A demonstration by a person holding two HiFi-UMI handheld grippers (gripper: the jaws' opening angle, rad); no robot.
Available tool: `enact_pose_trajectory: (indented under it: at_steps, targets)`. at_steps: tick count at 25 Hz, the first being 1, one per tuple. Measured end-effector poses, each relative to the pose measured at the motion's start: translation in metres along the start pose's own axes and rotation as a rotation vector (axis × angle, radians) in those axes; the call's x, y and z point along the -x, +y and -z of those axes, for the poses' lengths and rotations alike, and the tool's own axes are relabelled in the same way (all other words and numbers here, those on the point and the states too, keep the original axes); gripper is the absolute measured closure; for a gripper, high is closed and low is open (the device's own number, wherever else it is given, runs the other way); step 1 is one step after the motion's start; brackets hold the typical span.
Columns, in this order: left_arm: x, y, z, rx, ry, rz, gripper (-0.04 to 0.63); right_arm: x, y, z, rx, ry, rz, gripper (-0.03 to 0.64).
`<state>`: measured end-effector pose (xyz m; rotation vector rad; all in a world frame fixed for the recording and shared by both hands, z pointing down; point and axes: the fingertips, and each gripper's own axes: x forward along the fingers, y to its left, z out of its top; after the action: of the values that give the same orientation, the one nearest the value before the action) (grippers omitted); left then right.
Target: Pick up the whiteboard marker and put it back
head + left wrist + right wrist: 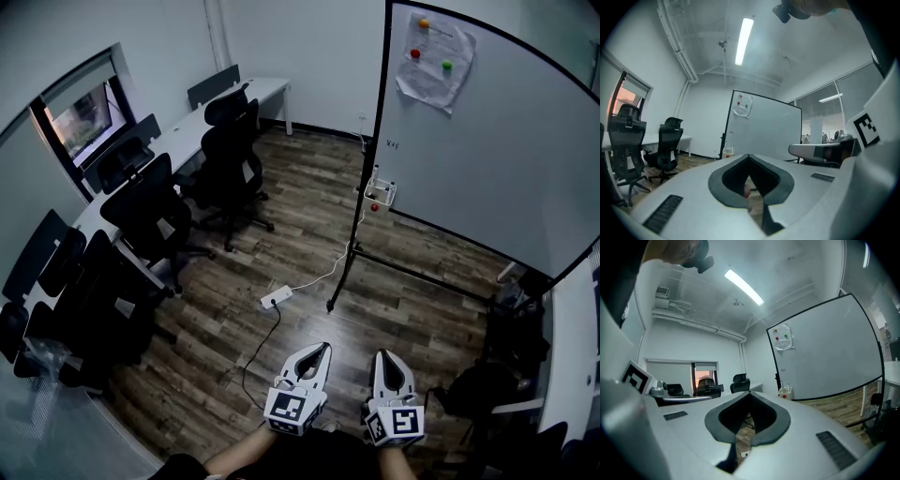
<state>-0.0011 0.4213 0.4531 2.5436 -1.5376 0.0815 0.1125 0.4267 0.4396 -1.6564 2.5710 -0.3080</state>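
Note:
A small white holder hangs on the left post of the rolling whiteboard, with marker caps sticking up from it and a red round thing at its front. The holder also shows far ahead in the right gripper view, and as a tiny holder in the left gripper view. My left gripper and right gripper are held side by side low in the head view, well short of the board. Both point level, jaws together, nothing between them.
Black office chairs stand along a long white desk at the left. A white power strip and its cables lie on the wood floor by the board's foot. A paper with magnets hangs on the board. Dark furniture crowds the right.

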Motion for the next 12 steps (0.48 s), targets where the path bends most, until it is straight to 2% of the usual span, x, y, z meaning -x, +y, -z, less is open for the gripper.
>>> enact_pose_trajectory:
  at_steps: [3,8,12]
  targets:
    - [-0.021,0.013,-0.016,-0.020,-0.025,0.004,0.588,-0.021,-0.006,-0.005,0.019,-0.004,0.014,0.603]
    - [-0.058,0.037,-0.034,0.009,-0.028,0.029,0.588,-0.059,-0.013,-0.008,0.023,0.002,0.034,0.603]
    - [-0.084,0.056,-0.031,0.008,-0.028,0.068,0.588,-0.089,-0.017,-0.009,0.018,0.001,0.055,0.603]
